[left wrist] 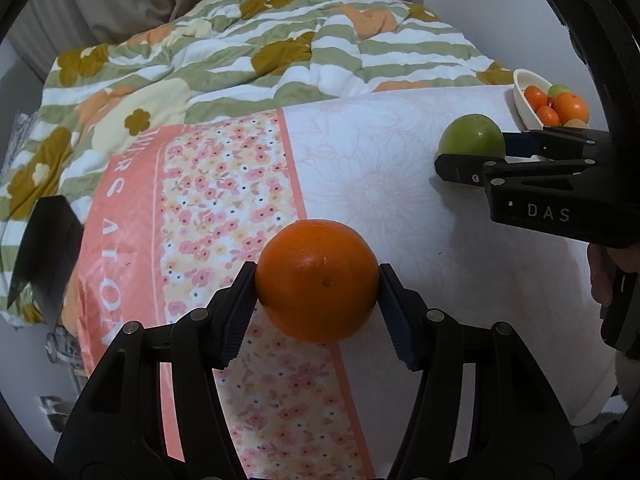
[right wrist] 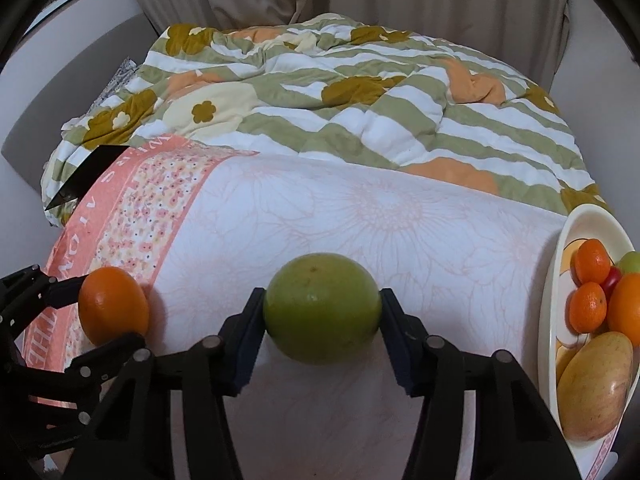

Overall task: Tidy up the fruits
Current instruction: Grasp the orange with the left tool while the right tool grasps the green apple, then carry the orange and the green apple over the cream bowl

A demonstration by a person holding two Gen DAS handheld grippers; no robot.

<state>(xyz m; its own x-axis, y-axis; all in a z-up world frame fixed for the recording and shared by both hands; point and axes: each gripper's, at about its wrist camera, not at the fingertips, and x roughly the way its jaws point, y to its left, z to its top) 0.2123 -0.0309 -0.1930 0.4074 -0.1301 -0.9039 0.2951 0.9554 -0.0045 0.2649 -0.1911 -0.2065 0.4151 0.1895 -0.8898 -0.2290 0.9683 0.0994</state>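
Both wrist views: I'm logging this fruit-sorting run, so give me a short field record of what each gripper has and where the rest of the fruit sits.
left gripper: fingers pressed on either side of the orange
right gripper: fingers pressed on either side of the green fruit
surface: pink floral sheet; both fruits low over it, contact unclear
bowl: cream, to the right, holds small oranges, a green fruit, a mango
behind: striped floral quilt
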